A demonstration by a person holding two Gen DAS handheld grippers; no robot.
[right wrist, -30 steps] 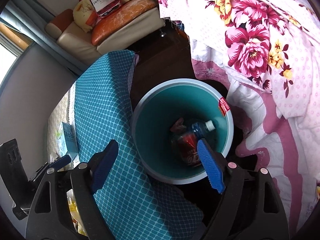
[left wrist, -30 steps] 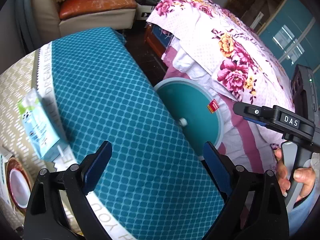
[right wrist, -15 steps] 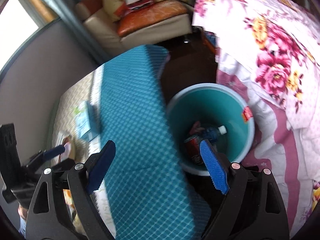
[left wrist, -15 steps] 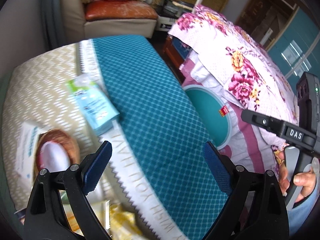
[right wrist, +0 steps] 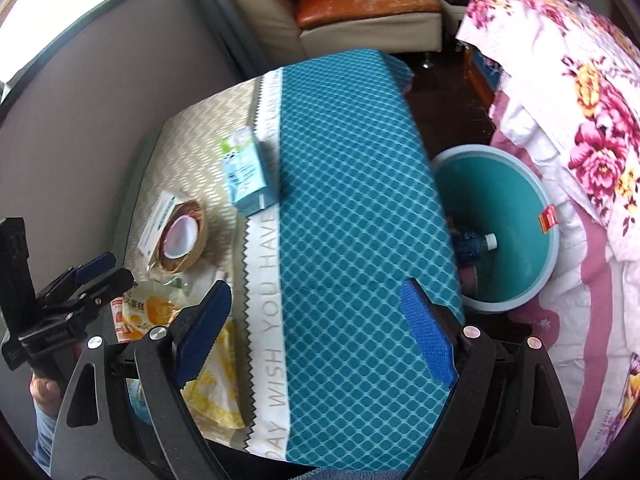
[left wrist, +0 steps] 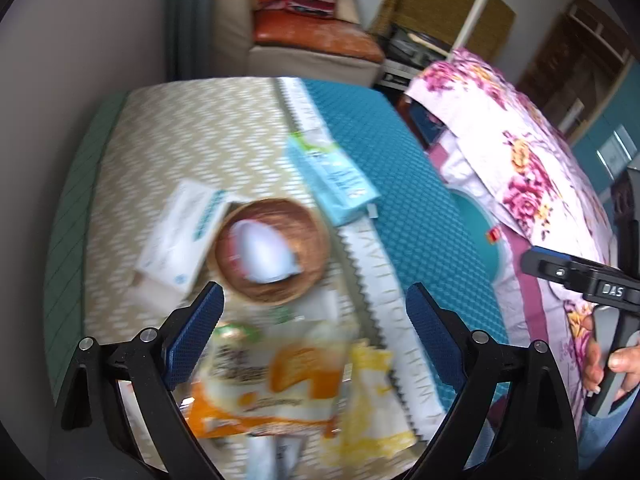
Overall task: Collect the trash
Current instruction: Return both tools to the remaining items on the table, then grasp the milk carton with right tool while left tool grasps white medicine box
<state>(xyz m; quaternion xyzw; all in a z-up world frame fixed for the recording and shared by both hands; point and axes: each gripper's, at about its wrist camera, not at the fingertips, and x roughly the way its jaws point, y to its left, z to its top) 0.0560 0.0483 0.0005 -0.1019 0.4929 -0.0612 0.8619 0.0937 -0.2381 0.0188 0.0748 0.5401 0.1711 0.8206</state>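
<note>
Beside bed (right wrist: pixel 580 80): teal-clothed table (right wrist: pixel 352 200).

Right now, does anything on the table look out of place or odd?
Yes. A blue carton lies flat on its side at the cloth's border. A white lid or wrapper sits in the wooden bowl, which overlaps a white box. Snack bags lie loose nearby.

"DAS" on the right gripper (left wrist: pixel 608 290), "WISH YOU HAVE" along the tablecloth's white band (right wrist: pixel 269 300)
</note>
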